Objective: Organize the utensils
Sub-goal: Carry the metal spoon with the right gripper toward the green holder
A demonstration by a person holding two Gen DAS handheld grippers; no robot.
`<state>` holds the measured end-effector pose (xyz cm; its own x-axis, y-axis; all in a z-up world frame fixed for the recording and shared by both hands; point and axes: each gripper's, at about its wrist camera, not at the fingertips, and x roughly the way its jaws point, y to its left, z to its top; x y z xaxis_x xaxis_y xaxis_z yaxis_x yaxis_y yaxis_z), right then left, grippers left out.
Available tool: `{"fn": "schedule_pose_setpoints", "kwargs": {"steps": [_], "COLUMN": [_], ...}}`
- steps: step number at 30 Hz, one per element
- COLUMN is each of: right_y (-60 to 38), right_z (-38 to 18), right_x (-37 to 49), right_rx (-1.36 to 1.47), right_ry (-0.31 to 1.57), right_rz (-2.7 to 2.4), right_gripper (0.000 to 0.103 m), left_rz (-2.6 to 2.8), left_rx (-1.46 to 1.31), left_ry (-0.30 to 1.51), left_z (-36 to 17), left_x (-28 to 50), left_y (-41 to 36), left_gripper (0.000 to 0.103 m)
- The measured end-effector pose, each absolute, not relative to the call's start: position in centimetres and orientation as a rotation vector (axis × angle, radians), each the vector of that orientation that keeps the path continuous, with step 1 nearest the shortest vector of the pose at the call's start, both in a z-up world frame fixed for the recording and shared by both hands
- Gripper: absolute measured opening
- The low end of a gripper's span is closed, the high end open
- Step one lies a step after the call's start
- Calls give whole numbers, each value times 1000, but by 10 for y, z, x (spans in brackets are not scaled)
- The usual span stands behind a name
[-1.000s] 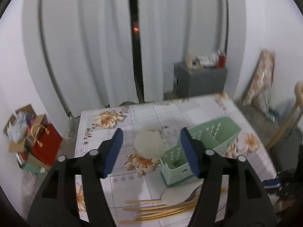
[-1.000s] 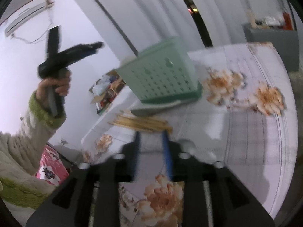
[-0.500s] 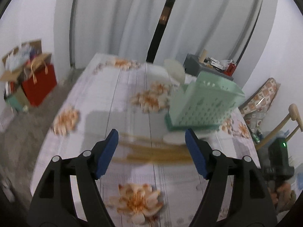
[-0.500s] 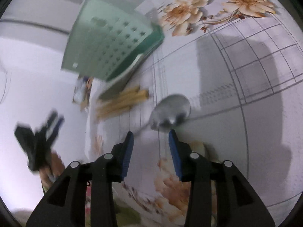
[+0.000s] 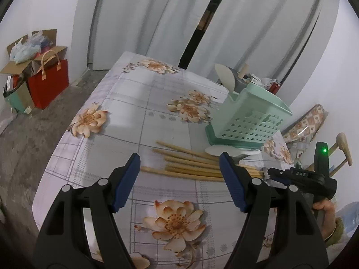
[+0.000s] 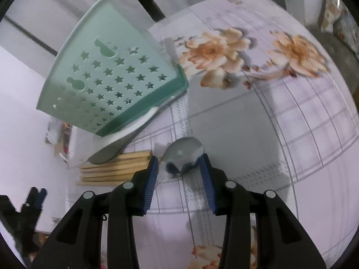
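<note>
Closer now, right hand-held gripper point(image 6: 178, 160) brackets spoon point(image 6: 182, 151); jaws apart.

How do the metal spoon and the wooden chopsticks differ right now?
The metal spoon is a single grey piece with a rounded bowl; the chopsticks are several straight tan sticks. The spoon sits between the right gripper's open jaws; the chopsticks lie ungripped. Both lie on the floral tablecloth.

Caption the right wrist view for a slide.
Open right gripper straddles a metal spoon on the floral table, beside chopsticks and a green caddy.
</note>
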<state>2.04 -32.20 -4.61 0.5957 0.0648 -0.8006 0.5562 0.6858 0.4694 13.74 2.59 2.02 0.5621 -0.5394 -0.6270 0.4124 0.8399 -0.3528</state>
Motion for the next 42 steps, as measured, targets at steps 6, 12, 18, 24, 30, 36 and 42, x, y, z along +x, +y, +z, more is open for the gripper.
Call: {"fn": "schedule_pose_setpoints", "kwargs": {"steps": [6, 12, 18, 24, 30, 36, 42], "right_y": [-320, -321, -309, -298, -282, -298, -309], "right_z": [-45, -48, -44, -41, -37, -38, -35], "right_x": [21, 18, 21, 40, 59, 45, 30], "right_rx": [774, 831, 817, 679, 454, 433, 380], "right_ry": [902, 898, 916, 938, 985, 1014, 1042], "right_rz": [-340, -321, -309, -391, -421, -390, -406], "right_gripper": [28, 22, 40, 41, 41, 41, 44], "left_rz": [-558, -558, -558, -554, -540, -527, -531], "left_rx": [-193, -216, -225, -237, -255, -259, -256], "left_ry": [803, 814, 809, 818, 825, 828, 836], "left_z": [15, 10, 10, 8, 7, 6, 6], "left_x": [137, 139, 137, 136, 137, 139, 141], "left_y": [35, 41, 46, 52, 59, 63, 59], "left_gripper": [69, 69, 69, 69, 69, 69, 69]}}
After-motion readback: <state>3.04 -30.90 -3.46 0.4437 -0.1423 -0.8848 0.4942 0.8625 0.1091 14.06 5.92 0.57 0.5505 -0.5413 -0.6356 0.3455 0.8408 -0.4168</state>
